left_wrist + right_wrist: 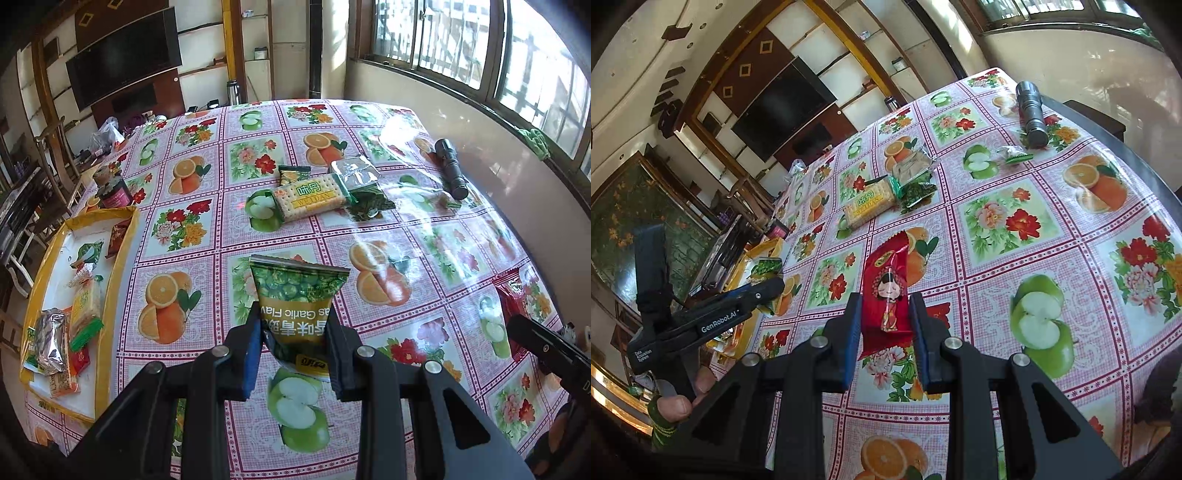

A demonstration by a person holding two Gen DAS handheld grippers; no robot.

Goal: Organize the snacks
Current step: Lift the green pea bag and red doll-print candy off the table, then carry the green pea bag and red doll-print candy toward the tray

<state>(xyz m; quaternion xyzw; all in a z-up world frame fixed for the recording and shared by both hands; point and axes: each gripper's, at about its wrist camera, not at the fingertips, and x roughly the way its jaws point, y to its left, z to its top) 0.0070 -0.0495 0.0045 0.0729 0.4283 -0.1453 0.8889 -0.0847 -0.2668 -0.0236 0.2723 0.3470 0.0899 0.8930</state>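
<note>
My left gripper (294,325) is shut on a green garlic-pea snack bag (297,295), lifted above the fruit-print tablecloth (443,258). My right gripper (885,321) is shut on a red snack packet (888,288) with a doll figure on it; the same red packet (511,295) shows at the right edge of the left wrist view. A yellow-rimmed tray (123,254) at the table's left holds several snack packs. A cracker pack (312,197), a silver pack (354,171) and small green packets (293,173) lie mid-table. The left gripper (764,291) appears at left in the right wrist view.
A black flashlight (450,168) lies near the table's right side, with a small wrapped sweet (1015,155) beside it. A dark red jar (114,194) stands behind the tray. A wall with windows runs along the right edge; chairs and a television stand beyond the far left.
</note>
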